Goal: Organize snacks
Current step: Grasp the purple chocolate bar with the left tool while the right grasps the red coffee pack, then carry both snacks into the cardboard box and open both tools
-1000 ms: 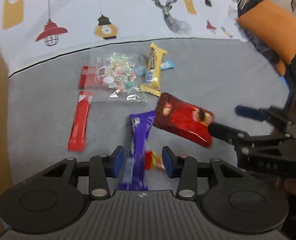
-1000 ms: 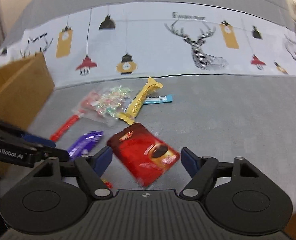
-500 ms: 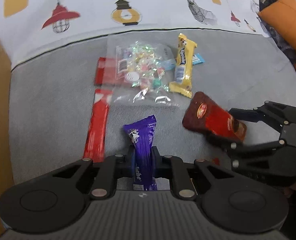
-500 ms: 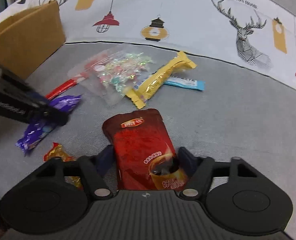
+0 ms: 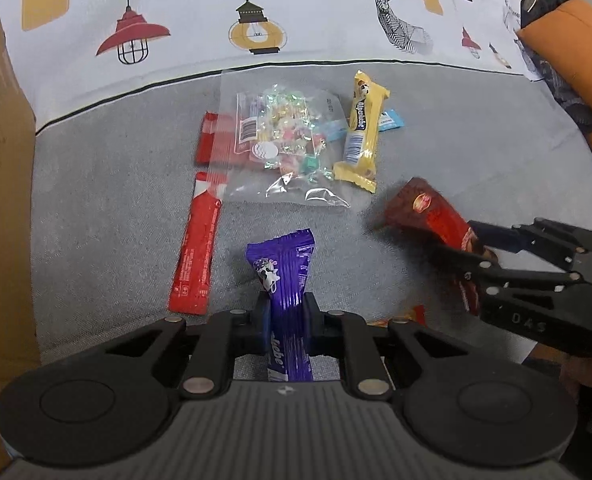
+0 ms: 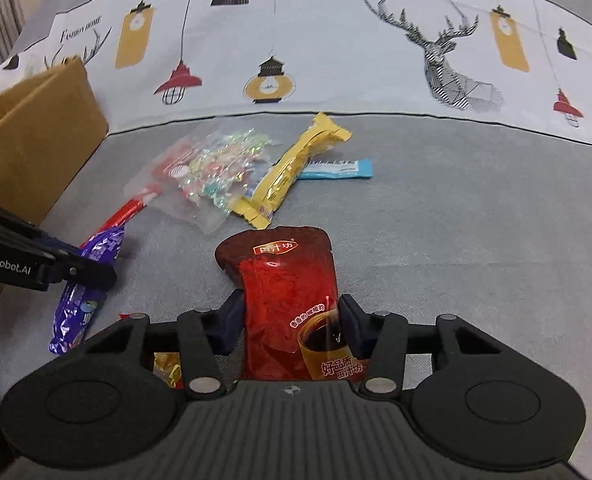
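My left gripper (image 5: pixel 287 312) is shut on a purple snack bar (image 5: pixel 286 276), held just above the grey bed surface; it also shows in the right wrist view (image 6: pixel 86 280). My right gripper (image 6: pixel 290 320) is shut on a red drink-mix pouch (image 6: pixel 288 288), lifted off the surface; the pouch shows at the right of the left wrist view (image 5: pixel 427 216). On the surface lie a clear candy bag (image 5: pixel 284 144), a yellow bar (image 5: pixel 361 132), a blue packet (image 6: pixel 337 169), a long red stick (image 5: pixel 198 256) and a small red wrapper (image 5: pixel 212 136).
A cardboard box (image 5: pixel 0 200) stands at the left, also in the right wrist view (image 6: pixel 32 144). A small orange-yellow candy (image 6: pixel 168 370) lies under my right gripper. A patterned white sheet (image 6: pixel 296 40) covers the back. An orange cushion (image 5: pixel 571 36) sits at the far right.
Both grippers closed: the left took hold of the purple bar, the right of the red pouch. Both items have been lifted slightly off the surface.
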Tool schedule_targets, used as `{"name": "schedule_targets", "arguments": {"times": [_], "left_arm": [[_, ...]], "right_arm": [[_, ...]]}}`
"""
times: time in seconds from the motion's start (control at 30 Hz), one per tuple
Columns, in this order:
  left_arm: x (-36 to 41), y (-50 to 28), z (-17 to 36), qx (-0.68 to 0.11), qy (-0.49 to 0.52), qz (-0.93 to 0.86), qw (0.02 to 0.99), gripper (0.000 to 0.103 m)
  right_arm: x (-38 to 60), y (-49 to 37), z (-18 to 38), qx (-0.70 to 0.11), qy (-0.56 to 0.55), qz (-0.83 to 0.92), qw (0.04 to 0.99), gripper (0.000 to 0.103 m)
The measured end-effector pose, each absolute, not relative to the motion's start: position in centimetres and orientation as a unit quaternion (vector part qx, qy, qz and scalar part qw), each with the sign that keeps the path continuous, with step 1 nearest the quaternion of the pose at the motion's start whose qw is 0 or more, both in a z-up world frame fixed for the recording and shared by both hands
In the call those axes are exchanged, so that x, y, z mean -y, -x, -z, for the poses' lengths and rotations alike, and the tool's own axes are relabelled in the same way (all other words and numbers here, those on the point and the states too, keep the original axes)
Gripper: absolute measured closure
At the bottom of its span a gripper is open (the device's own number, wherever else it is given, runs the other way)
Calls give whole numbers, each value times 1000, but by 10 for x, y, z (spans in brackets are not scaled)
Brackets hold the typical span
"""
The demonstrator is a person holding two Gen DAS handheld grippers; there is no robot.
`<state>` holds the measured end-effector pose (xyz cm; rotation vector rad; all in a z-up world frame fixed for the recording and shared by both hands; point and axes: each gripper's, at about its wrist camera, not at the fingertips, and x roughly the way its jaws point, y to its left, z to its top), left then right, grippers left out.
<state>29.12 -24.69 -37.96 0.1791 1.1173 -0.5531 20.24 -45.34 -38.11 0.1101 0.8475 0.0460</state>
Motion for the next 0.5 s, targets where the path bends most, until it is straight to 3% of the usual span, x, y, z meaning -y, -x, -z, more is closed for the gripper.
{"name": "schedule_targets", "arguments": {"times": [0.5], "left_arm": [[238, -273, 340, -494, -89, 275, 820, 89]], "right_arm": [[433, -173, 327, -327, -94, -5, 940, 52]]}}
